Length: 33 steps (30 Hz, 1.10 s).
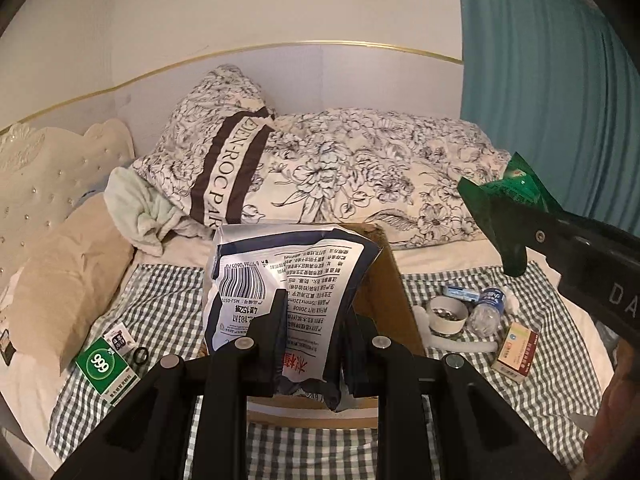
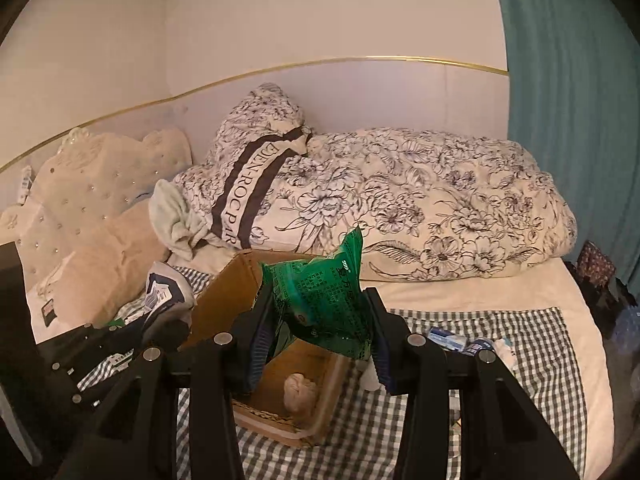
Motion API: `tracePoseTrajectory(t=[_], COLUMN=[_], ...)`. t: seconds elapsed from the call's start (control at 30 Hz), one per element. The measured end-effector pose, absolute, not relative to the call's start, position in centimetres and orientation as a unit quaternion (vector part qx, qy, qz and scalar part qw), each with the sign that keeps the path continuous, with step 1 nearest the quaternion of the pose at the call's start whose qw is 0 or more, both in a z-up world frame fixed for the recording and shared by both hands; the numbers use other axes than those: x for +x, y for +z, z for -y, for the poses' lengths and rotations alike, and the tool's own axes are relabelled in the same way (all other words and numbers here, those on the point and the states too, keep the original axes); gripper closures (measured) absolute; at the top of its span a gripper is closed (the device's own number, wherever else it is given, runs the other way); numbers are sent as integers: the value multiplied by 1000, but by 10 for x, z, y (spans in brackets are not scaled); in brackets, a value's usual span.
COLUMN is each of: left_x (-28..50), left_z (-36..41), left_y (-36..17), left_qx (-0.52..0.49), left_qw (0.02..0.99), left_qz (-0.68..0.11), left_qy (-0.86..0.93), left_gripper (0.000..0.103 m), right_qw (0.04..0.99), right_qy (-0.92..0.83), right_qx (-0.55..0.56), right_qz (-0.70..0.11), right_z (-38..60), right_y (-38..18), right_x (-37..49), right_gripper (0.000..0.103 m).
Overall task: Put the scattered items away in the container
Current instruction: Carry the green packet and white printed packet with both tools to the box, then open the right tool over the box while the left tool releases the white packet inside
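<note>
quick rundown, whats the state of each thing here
left gripper: shut on white pack
white pack: held above box
right gripper: shut on green packet
green packet: held over box
box: open
bottle: lying on cloth
cup: upright

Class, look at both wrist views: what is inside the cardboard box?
In the cardboard box, one pale, crumpled lump lies on the floor. The green packet in the right tongs covers the rest.
</note>
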<state>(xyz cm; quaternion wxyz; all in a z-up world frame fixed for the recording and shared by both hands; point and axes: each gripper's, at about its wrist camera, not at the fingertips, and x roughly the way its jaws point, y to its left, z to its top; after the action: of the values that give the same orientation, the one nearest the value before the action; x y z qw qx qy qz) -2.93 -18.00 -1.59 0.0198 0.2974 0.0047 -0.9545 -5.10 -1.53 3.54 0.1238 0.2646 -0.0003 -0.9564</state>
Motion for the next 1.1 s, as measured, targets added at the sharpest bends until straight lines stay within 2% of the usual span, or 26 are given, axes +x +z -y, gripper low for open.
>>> tracePoseTrajectory(t=[0.57,1.1], left_x=[-57,-100], left_z=[208,230], left_y=[-13,-58], left_qx=[300,362], left_qw=[35,32], left_qz=[-12,-18], left_qy=[-953,-931], left_gripper=[80,80], right_qw=[143,161], right_qy=[-946,-926], right_qx=[292,339], right_qz=[-17,-38], right_z=[40,57], right_y=[16,-33], right_x=[-72,-109], right_gripper=[60,60])
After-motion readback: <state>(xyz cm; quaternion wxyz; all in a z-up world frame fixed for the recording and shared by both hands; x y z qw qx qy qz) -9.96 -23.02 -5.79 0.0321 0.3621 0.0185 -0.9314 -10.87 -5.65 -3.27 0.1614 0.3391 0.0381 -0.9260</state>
